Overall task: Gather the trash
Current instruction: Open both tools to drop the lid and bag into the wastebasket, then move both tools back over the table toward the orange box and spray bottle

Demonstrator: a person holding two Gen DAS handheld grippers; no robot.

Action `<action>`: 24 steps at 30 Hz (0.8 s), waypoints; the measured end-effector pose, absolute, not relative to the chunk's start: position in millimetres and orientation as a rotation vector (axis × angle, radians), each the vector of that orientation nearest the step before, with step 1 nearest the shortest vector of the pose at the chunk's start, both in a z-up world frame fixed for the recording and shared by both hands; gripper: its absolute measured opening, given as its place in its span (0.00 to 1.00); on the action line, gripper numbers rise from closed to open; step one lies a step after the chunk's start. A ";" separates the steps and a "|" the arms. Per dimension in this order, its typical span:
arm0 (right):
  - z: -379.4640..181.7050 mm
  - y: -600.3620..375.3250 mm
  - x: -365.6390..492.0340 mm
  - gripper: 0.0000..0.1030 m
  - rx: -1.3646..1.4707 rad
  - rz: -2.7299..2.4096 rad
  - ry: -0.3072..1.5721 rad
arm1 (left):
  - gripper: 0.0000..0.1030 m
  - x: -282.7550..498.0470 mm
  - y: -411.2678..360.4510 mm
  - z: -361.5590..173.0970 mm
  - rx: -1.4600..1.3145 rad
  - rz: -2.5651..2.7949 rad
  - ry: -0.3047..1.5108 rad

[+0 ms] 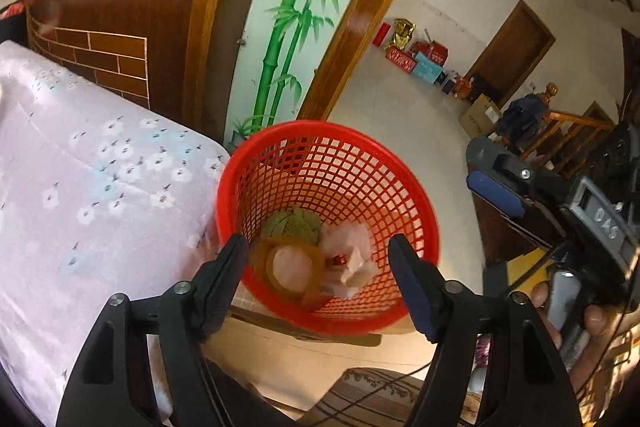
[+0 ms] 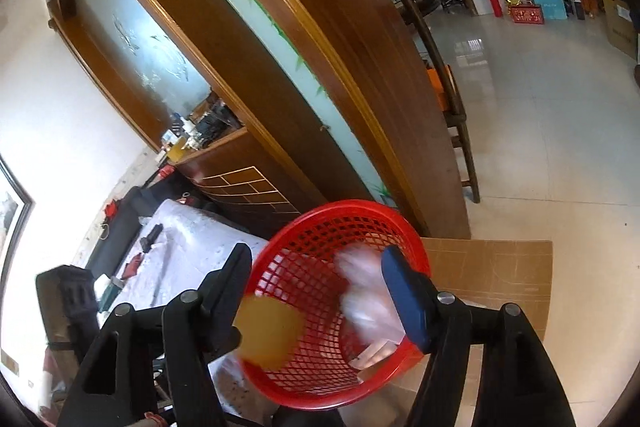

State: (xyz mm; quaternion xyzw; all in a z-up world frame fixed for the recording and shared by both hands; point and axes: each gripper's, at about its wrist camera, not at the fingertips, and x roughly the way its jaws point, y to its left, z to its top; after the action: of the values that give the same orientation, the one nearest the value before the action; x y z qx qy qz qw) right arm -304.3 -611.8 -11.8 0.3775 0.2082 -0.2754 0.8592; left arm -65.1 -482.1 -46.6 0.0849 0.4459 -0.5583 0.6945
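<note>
A red mesh trash basket (image 1: 360, 163) stands beside a table. It holds a roll of brown tape (image 1: 294, 269), a green leaf (image 1: 294, 225) and crumpled white wrappers (image 1: 352, 259). My left gripper (image 1: 318, 267) is open and empty just above the basket's near rim. In the right wrist view the basket (image 2: 312, 227) is tilted and blurred, with the tape roll (image 2: 270, 333) and white wrappers (image 2: 368, 299) in it. My right gripper (image 2: 316, 279) is open over the basket, with nothing between its fingers. The right gripper also shows in the left wrist view (image 1: 520, 195), at the right.
A table with a lilac flowered cloth (image 1: 80, 187) lies left of the basket. A wooden cabinet and a bamboo-painted panel (image 1: 296, 11) stand behind. A cardboard sheet (image 2: 492, 275) lies on the tiled floor. Boxes (image 1: 420, 59) and a stair rail (image 1: 568, 131) are farther off.
</note>
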 end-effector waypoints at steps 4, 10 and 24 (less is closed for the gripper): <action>4.2 -597.9 -298.3 0.72 0.758 -0.542 0.413 | 0.86 -53.9 -437.1 -18.4 0.086 -1.206 0.923; 45.4 -544.8 -268.7 0.82 0.668 -0.369 0.337 | 0.90 -36.3 -334.3 28.1 -0.007 -1.051 0.798; 92.4 -379.9 -165.4 0.87 0.483 0.022 0.349 | 0.90 -20.9 -110.5 82.4 -0.085 -0.454 0.606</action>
State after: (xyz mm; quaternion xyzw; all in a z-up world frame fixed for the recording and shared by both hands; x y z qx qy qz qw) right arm -165.4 -379.9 92.4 0.2378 0.1718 0.0109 0.9559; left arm -20.9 -110.5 82.4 -0.0413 0.2956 -0.2213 0.9284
